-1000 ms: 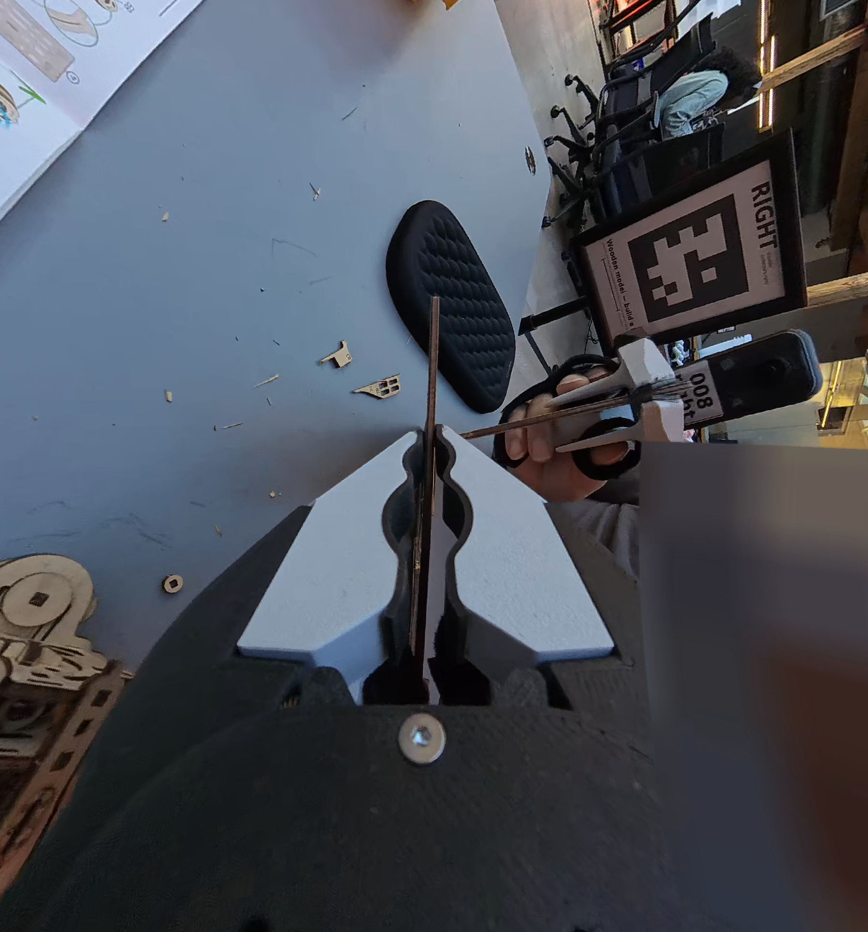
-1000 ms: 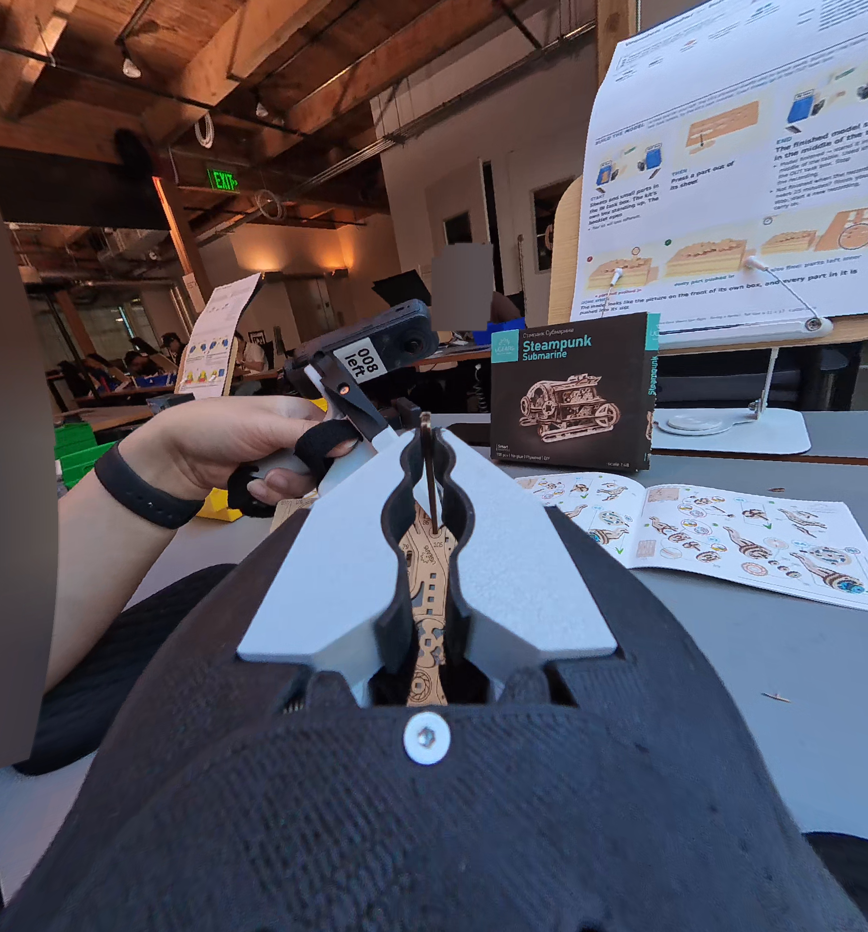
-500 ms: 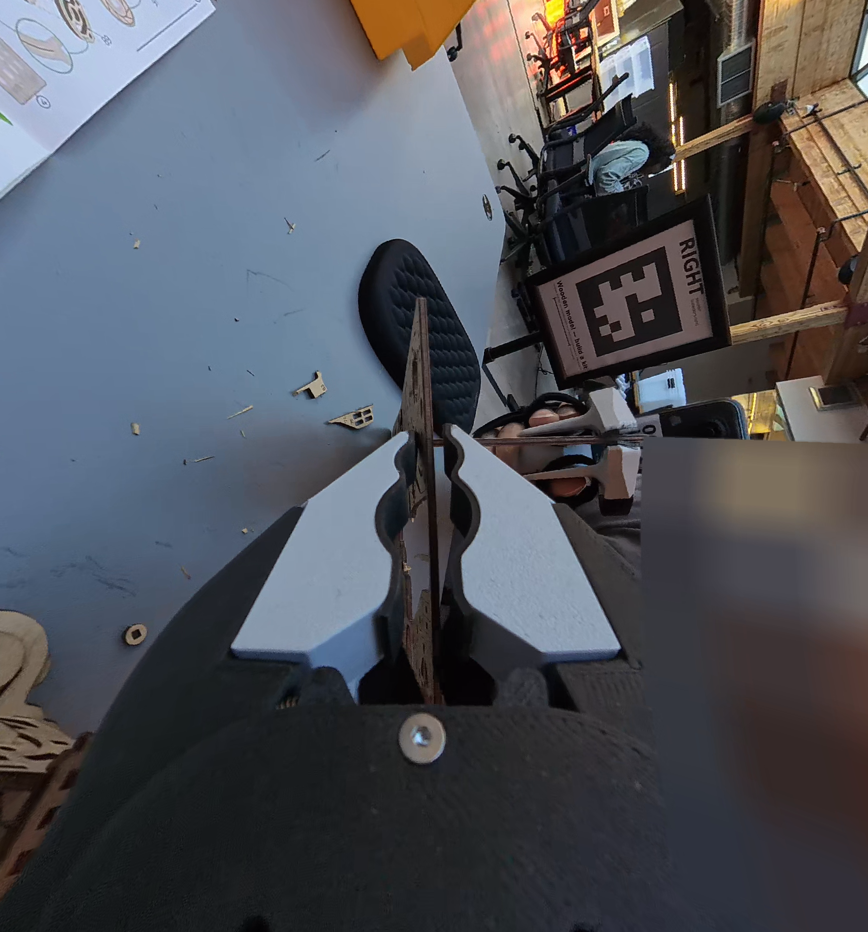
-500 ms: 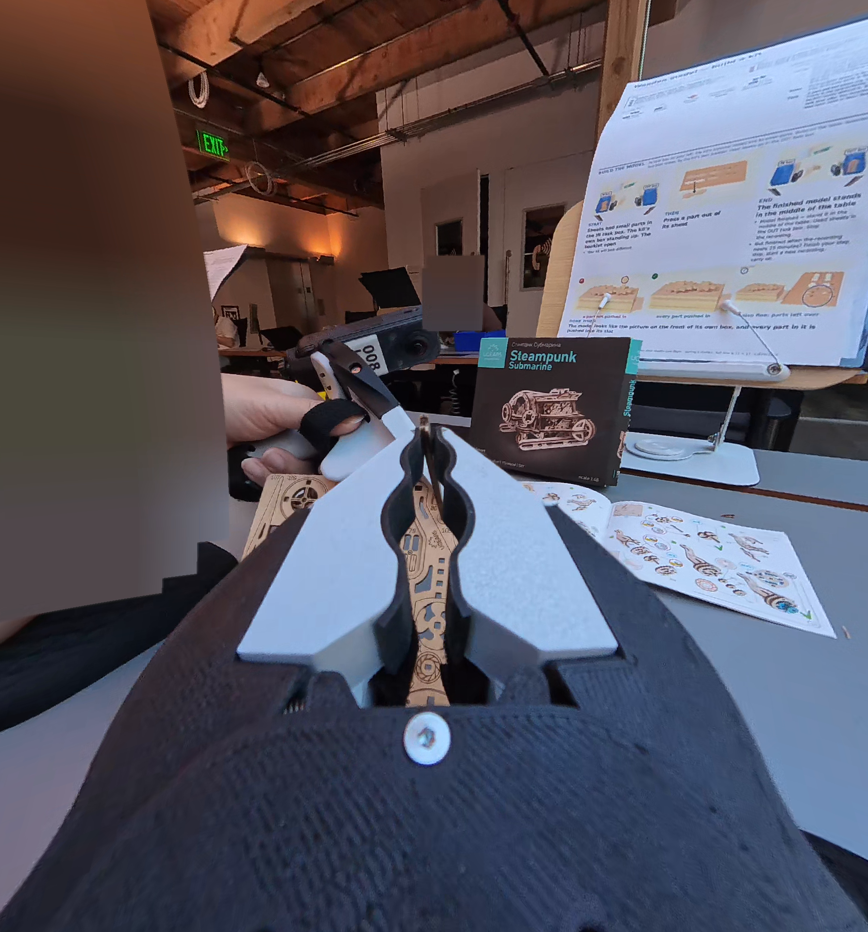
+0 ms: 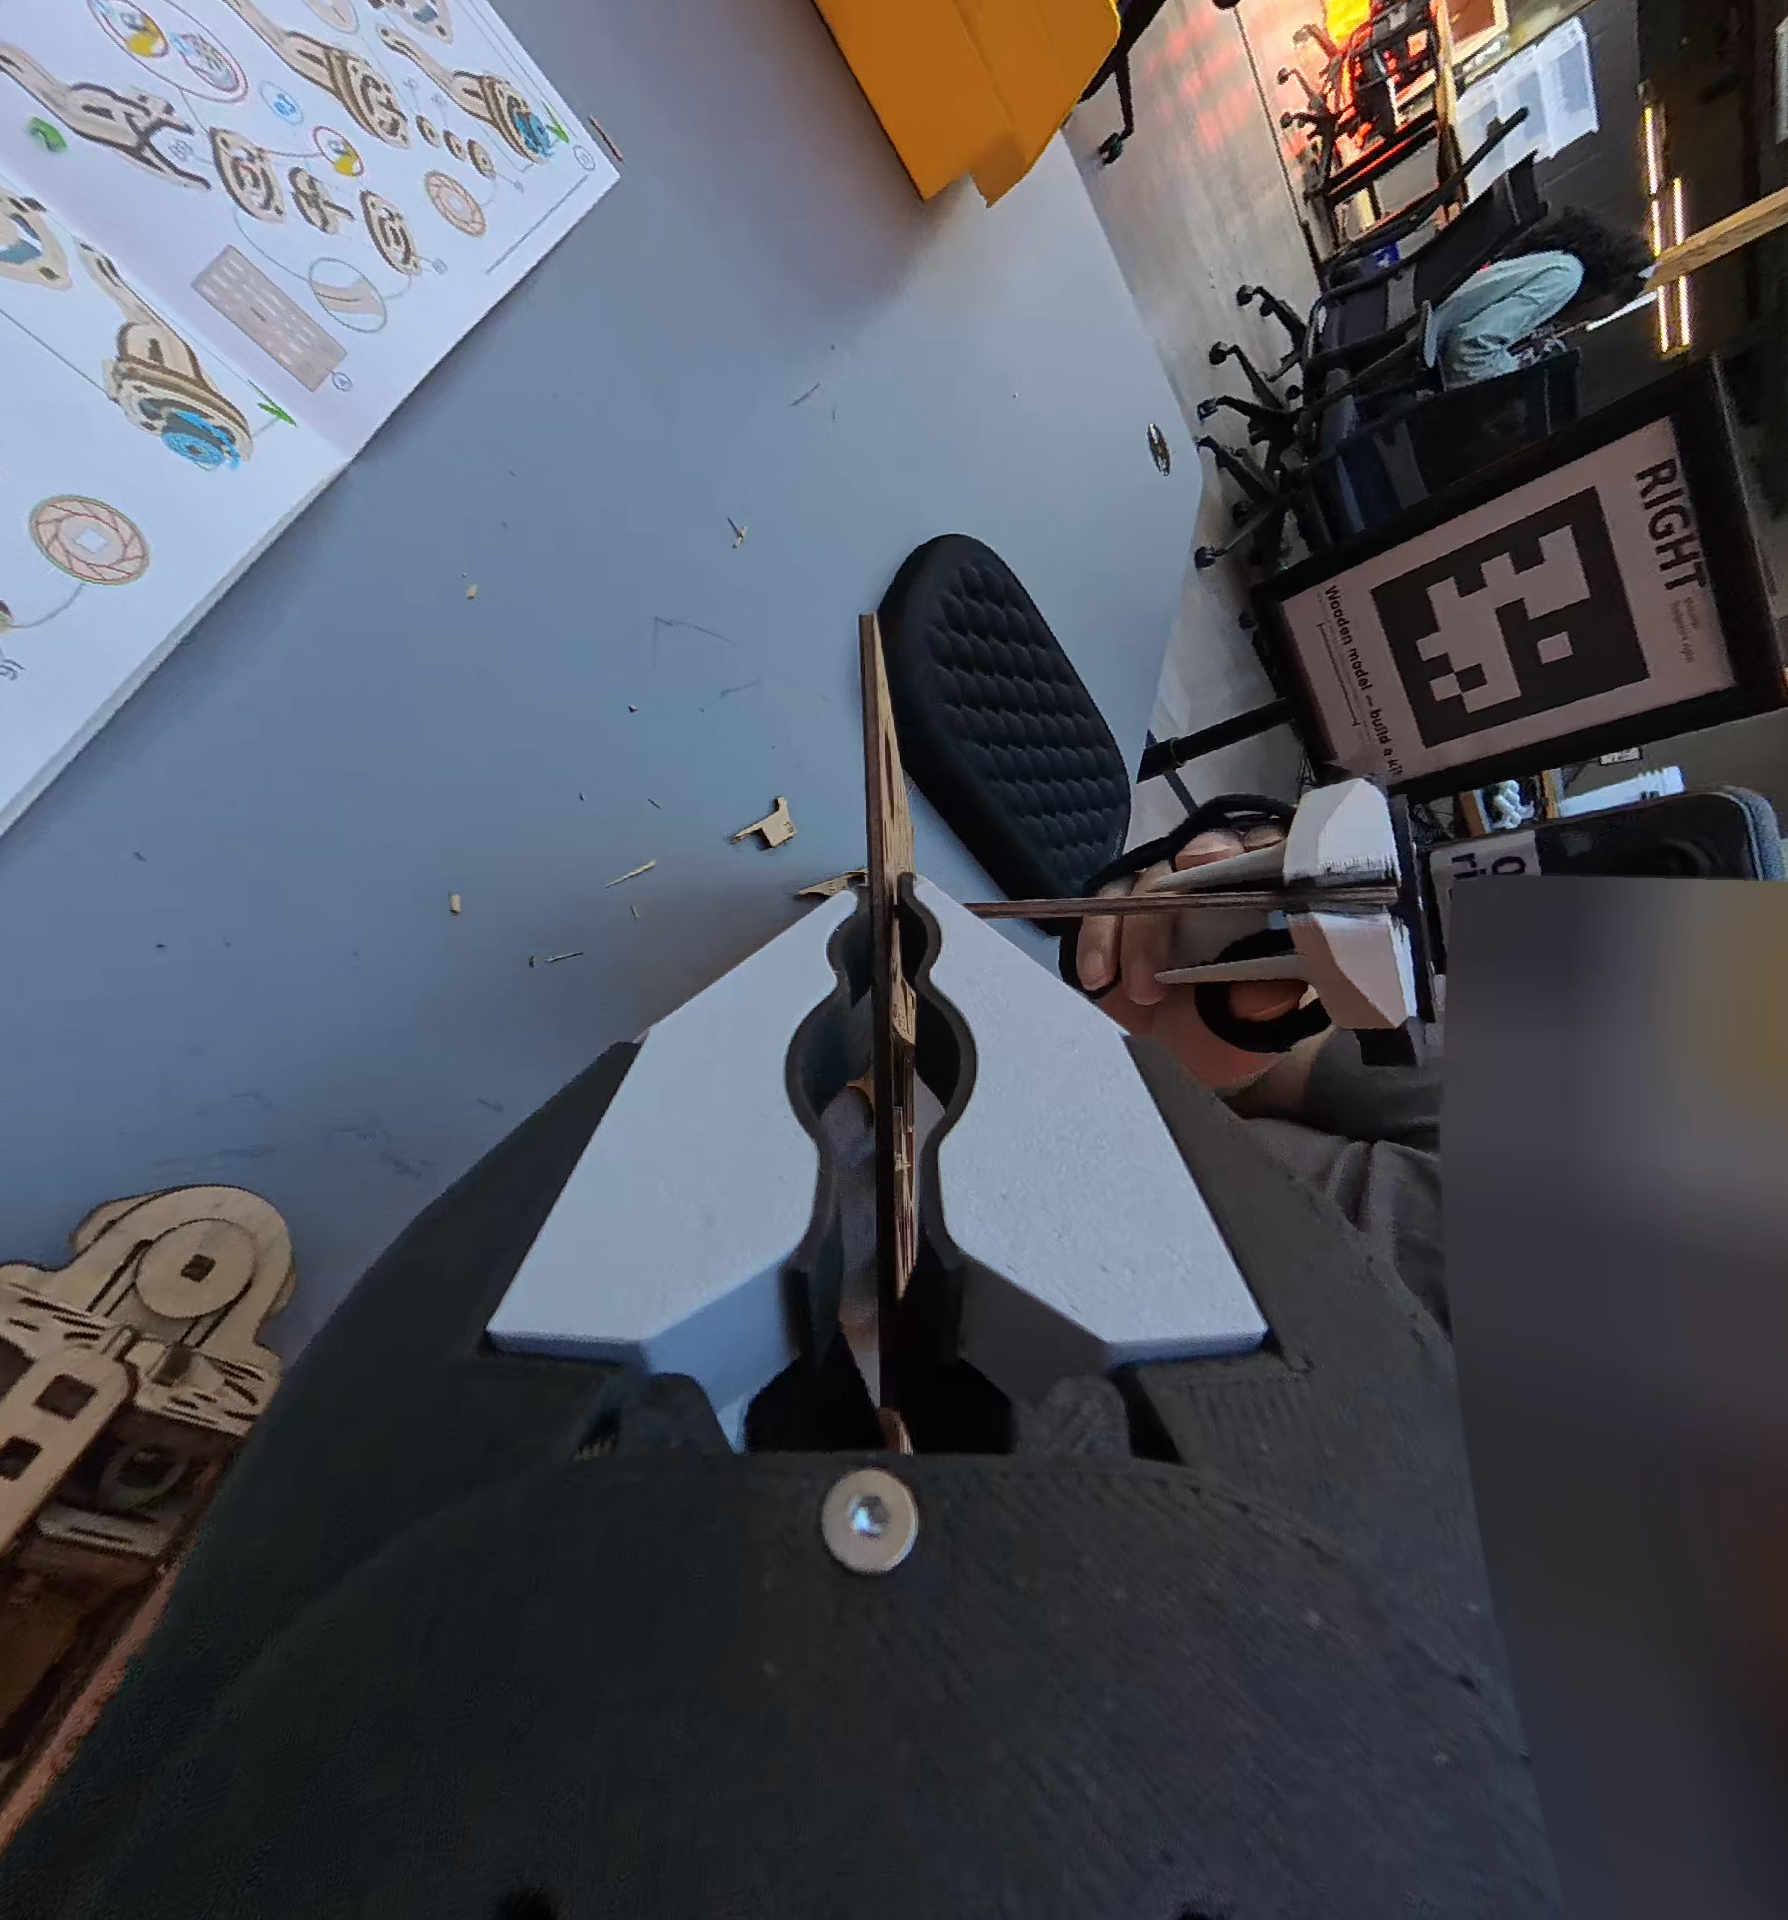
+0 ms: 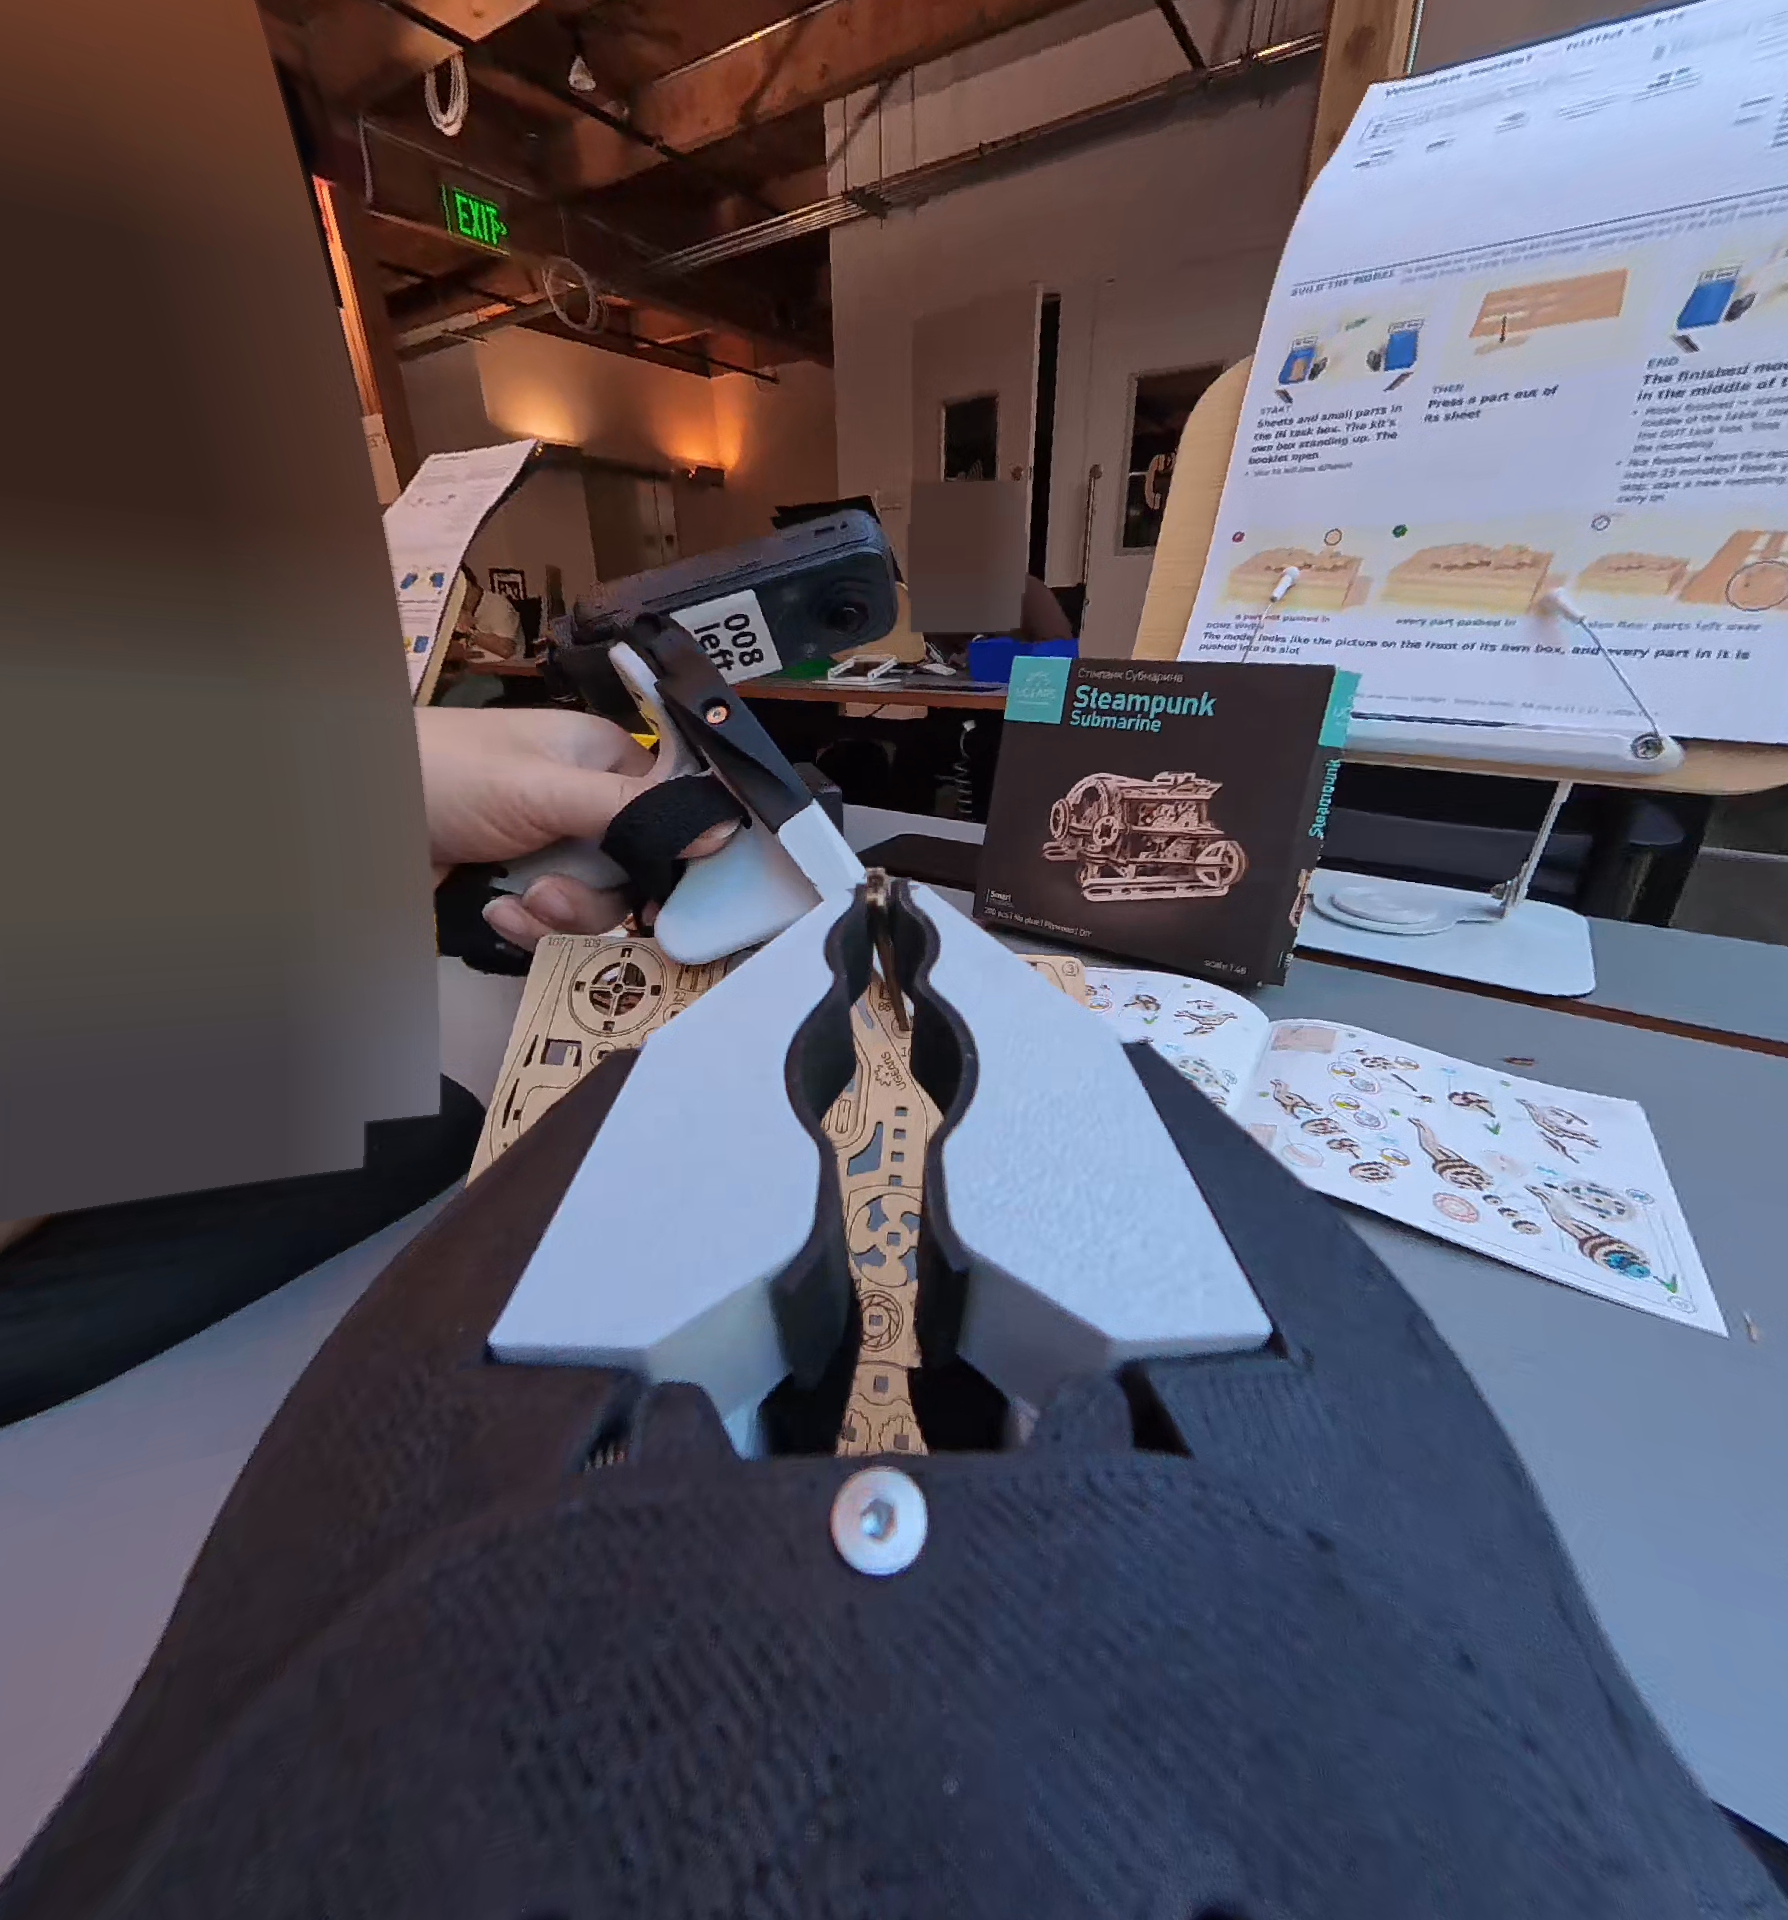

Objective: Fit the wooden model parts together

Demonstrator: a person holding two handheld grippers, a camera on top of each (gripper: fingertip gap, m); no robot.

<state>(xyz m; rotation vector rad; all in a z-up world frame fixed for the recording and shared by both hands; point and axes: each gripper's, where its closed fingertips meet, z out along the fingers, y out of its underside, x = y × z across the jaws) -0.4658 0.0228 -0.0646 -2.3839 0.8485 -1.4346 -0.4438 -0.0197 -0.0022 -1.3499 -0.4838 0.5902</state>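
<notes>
Since a second ago your left gripper [image 5: 885,914] rolled; it clamps flat laser-cut plywood sheet [image 5: 882,769] edge-on. Right gripper [image 6: 879,894] pinches small dark wooden piece [image 6: 888,961].

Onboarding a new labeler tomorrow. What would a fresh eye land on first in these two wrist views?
First, the thin wooden sheet seen edge-on, clamped in the left gripper at the centre of the left wrist view, with the right gripper gripping its far edge from the right. Next, the half-built wooden model at lower left on the grey table. In the right wrist view, the dark kit box stands upright behind the open booklet.
</notes>
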